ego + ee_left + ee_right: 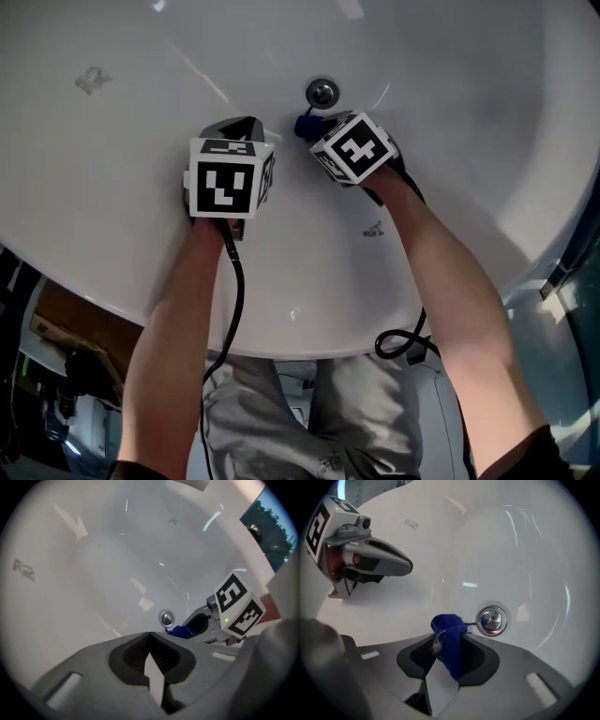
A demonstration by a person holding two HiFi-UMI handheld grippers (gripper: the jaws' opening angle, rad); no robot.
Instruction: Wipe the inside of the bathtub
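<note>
Right gripper [448, 637] fingers [513, 667] tight on blue cloth [451, 651] beside drain [491, 619]; left gripper [150, 634] fingers [93, 667] together, empty.

White bathtub [469, 112]: glossy, curved basin, light streaks reflecting off the walls. Round chrome drain [322, 91] set in the bottom. Grey smudge [92, 81] on the left wall, well apart from the drain. Small dark mark [373, 230] on the nearer slope. Blue cloth [306, 125] just beside the drain; contact with the surface not discernible.
</note>
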